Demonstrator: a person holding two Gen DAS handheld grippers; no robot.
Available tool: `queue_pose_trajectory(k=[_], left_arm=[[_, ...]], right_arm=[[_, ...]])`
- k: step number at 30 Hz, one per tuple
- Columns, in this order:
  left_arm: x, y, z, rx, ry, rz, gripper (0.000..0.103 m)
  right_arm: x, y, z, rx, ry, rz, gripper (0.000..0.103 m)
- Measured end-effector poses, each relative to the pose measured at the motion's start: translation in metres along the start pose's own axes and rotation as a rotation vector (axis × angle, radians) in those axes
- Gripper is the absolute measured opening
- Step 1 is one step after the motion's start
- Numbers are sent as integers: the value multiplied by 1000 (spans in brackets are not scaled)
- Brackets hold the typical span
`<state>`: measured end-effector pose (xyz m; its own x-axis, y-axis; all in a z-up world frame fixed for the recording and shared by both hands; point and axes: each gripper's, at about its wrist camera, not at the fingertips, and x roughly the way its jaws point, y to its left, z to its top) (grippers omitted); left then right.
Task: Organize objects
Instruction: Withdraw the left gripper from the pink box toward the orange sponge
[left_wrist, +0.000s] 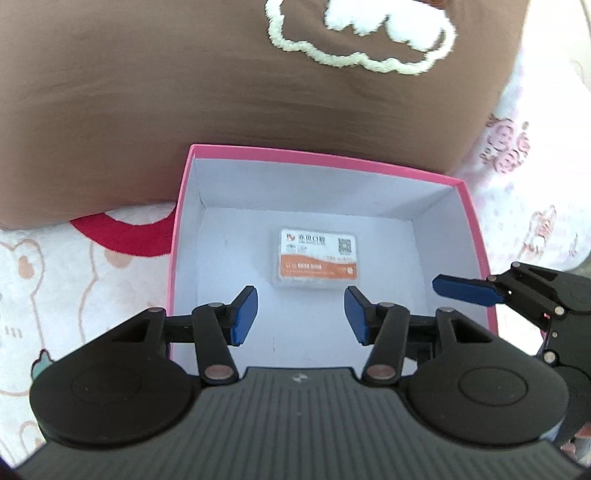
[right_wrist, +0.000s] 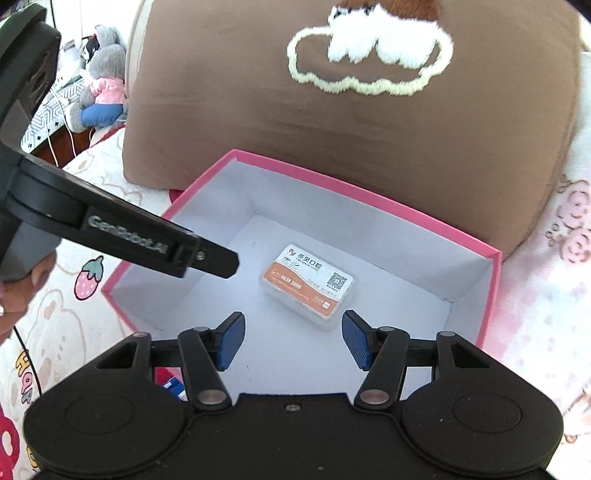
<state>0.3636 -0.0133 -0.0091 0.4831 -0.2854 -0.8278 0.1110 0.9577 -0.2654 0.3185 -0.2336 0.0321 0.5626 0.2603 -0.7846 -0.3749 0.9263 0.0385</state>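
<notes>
While the card case (left_wrist: 317, 258) lies flat in the pink box (left_wrist: 325, 157), long axis across, both empty tools, left (left_wrist: 301, 316) and right (right_wrist: 293, 340), hang apart above it, about equally near.

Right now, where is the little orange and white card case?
The card case lies flat on the floor of the pink box, near its middle, in front of the brown pillow.

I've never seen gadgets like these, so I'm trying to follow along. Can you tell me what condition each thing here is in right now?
Pink box: lid off, open at the top.
Small plastic case: lying flat on the box floor, label up, not gripped.
Left claw: open, nothing between its pads, above the box.
Right claw: open, empty, above the box.
Brown cushion: propped behind the box.
</notes>
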Motion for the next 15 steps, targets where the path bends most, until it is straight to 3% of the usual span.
queue_pose_trajectory(k=[7,15], left_arm=[[-26,-4,-22,48,13,-14,54],[-96,3,-43,64,-8,-14,56]], right_arm=[[-37,12,-13,13,-46,-10,63],[-71,39,-25,4,-63,-17,63]])
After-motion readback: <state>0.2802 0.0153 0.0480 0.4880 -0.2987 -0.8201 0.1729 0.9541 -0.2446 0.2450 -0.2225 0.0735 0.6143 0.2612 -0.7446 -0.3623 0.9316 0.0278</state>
